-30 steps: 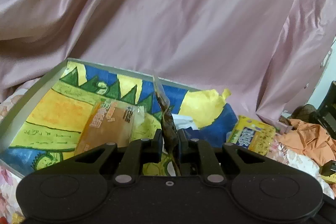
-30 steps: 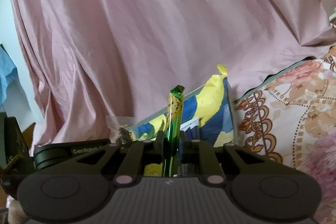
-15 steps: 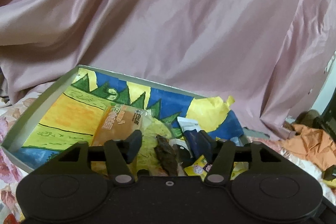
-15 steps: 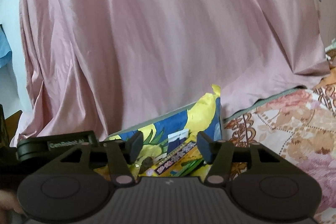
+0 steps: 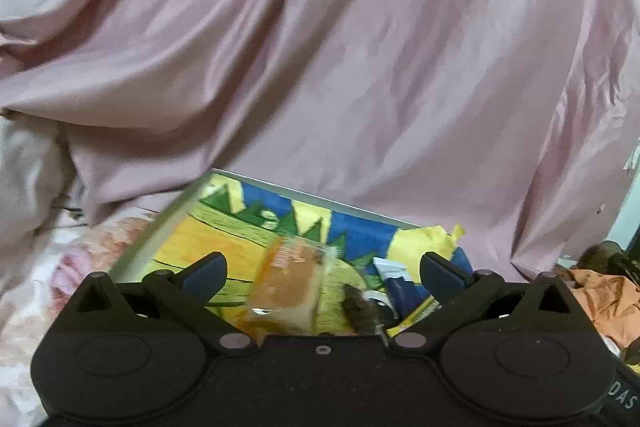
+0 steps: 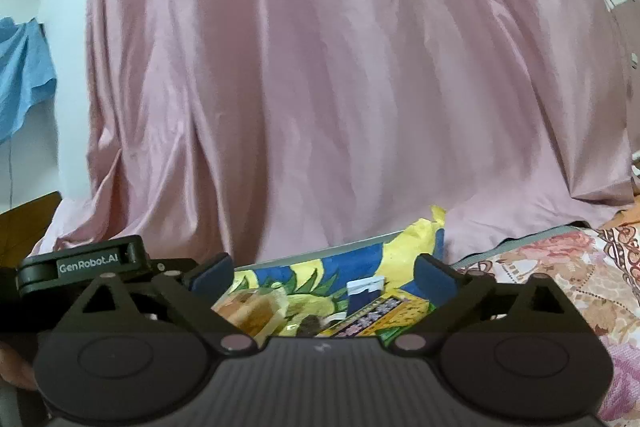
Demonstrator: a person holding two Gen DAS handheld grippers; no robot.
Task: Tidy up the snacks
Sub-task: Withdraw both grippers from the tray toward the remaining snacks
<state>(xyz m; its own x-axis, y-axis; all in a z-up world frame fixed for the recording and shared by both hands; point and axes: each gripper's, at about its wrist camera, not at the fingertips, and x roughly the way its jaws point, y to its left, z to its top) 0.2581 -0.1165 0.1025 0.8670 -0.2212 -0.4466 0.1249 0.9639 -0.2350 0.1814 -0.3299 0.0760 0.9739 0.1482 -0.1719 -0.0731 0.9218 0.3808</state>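
In the left wrist view the snacks lie in a grey-rimmed tray [image 5: 160,231] lined with a blue, yellow and green drawing, low in the frame's centre: an orange packet [image 5: 292,279] sits between the spread fingers, a dark brown snack [image 5: 362,311] just right of it, a navy-and-white sachet [image 5: 394,277] beyond that, and a yellow printed packet [image 5: 416,311] by the right finger. The left gripper [image 5: 322,269] is wide apart and holds nothing, its fingers hanging above the tray's contents without touching them. In the right wrist view the same pile appears at lower centre, again between the fingers: the orange packet [image 6: 256,307] towards the left, the navy-and-white sachet [image 6: 366,291] and the yellow printed packet [image 6: 380,319] towards the right. The right gripper [image 6: 324,269] is likewise fully parted and empty. Both grippers point level towards a pink draped cloth [image 6: 320,87] filling the upper frame; the left gripper's body shows at the lower left of the right view, with a bit of a hand [image 6: 14,367] beneath it
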